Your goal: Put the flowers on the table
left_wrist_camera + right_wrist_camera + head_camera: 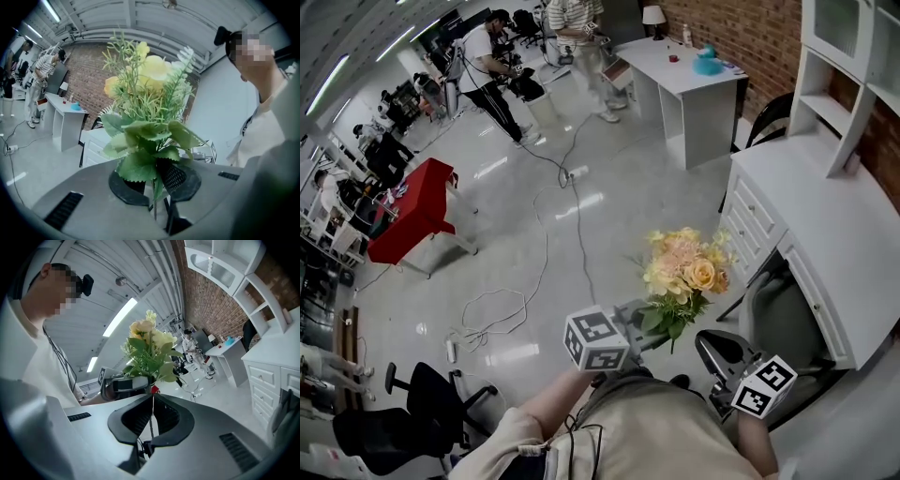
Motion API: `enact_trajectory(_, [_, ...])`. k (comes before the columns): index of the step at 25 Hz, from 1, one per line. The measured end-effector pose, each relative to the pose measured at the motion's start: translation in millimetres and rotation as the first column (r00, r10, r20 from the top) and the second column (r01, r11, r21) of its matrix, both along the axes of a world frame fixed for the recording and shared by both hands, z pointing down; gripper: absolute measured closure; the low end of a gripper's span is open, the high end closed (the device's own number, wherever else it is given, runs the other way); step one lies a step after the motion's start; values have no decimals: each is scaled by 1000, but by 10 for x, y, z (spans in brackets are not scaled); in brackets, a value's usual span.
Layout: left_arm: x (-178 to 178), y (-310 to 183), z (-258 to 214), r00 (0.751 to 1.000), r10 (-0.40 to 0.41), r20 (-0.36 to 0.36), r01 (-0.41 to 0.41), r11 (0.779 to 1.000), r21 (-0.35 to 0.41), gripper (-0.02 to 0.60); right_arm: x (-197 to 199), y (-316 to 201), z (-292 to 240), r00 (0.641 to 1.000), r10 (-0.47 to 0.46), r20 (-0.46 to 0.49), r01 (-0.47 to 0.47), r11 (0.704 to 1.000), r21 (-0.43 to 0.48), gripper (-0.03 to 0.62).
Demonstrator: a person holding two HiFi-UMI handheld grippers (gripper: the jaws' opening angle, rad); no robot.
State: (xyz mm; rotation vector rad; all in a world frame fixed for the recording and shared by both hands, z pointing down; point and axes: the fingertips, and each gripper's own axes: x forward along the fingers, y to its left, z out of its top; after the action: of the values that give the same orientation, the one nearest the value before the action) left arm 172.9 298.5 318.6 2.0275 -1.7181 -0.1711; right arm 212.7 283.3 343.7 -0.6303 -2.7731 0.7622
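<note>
A bouquet of yellow and peach flowers with green leaves stands upright in my left gripper, above the floor and just left of the white desk. In the left gripper view the stems and leaves fill the gap between the jaws of the left gripper, which is shut on them. My right gripper is shut with nothing in it. Its marker cube shows at the lower right. From the right gripper view the flowers rise beyond its tips.
A grey chair is tucked under the white desk, which has drawers and a shelf unit. A second white table stands further off. Cables lie on the floor, a red-covered table is at left, and people stand at the back.
</note>
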Motion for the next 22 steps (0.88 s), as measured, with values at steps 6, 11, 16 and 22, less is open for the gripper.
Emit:
enact_trajectory(6, [-92,-98,7,1000,-18,-3,18,1000,-14,531,-120,-184,11,1000,10,-1,-10,1000,-9,569])
enact_trajectory(11, [-199,-264,33,1000,-5,-17,5,1000,-19,531,-150,-323,-9,999,31,-10,-31,999,-5,569])
enact_trajectory(16, [-368,-418,74,999,43,20,-43,999,-25,531,-269,-493,18,995,95,-26,-95,995,-9,569])
enact_trajectory(22, [-675,-532,263,993,110,39,-108,993,-43,531,-531,-607,129,982,167,-87,-167,986,3,569])
